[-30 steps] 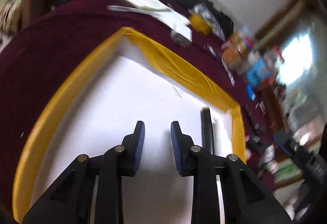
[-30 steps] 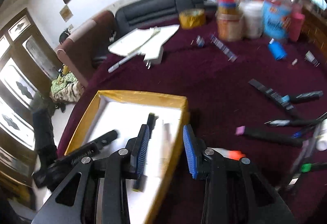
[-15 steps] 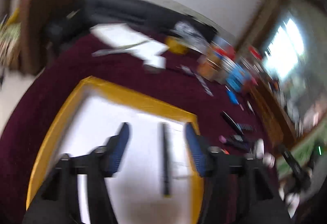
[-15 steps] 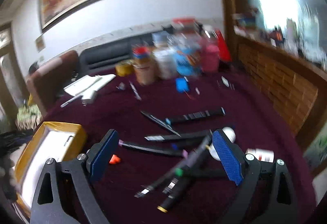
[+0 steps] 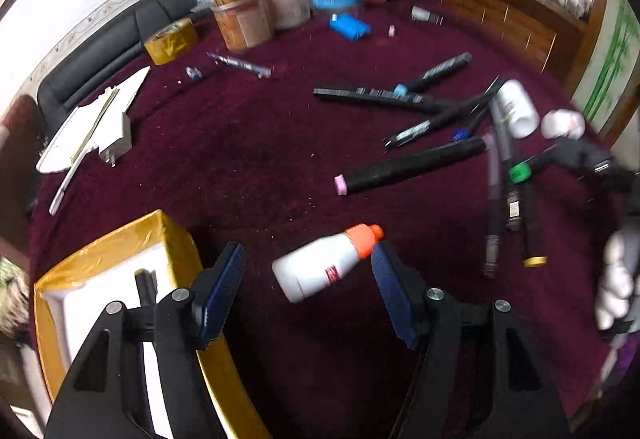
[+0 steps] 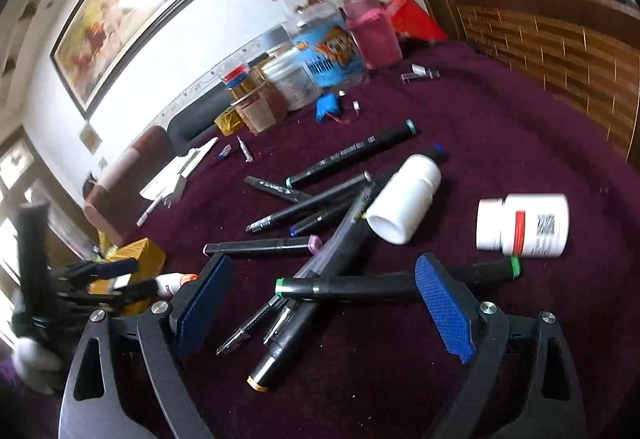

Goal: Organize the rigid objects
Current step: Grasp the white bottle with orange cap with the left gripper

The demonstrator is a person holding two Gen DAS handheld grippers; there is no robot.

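Maroon cloth (image 5: pixel 248 143) across the whole table, littered with pens and bottles. Yellow-rimmed box (image 5: pixel 120 243) with a white inside at the near left, one dark pen (image 5: pixel 146 285) lying in it. Cluster of jars (image 6: pixel 316 63) at the far edge, red-lidded and pink-topped among them. Left gripper (image 5: pixel 308 267) over the cloth just right of the box, jaws standing well apart after opening in the last second, nothing pinched; white bottle with orange cap (image 5: pixel 324 267) lying tilted between the blue pads, cap close to the right pad, contact impossible to tell. Right gripper (image 6: pixel 320 291) over the pen pile, jaws spread wide after the same recent opening, empty; green-tipped marker (image 6: pixel 344 286) lying crosswise in the gap, yellow-ended marker (image 6: pixel 288 343) angled beneath it. Plain white bottle (image 6: pixel 404 199) on its side just beyond the pile; labelled white bottle (image 6: pixel 524 225) on its side to the right, apart from it. Pink-tipped marker (image 6: pixel 260 247) left of the heap. Small blue object (image 6: pixel 330 107) near the jars.
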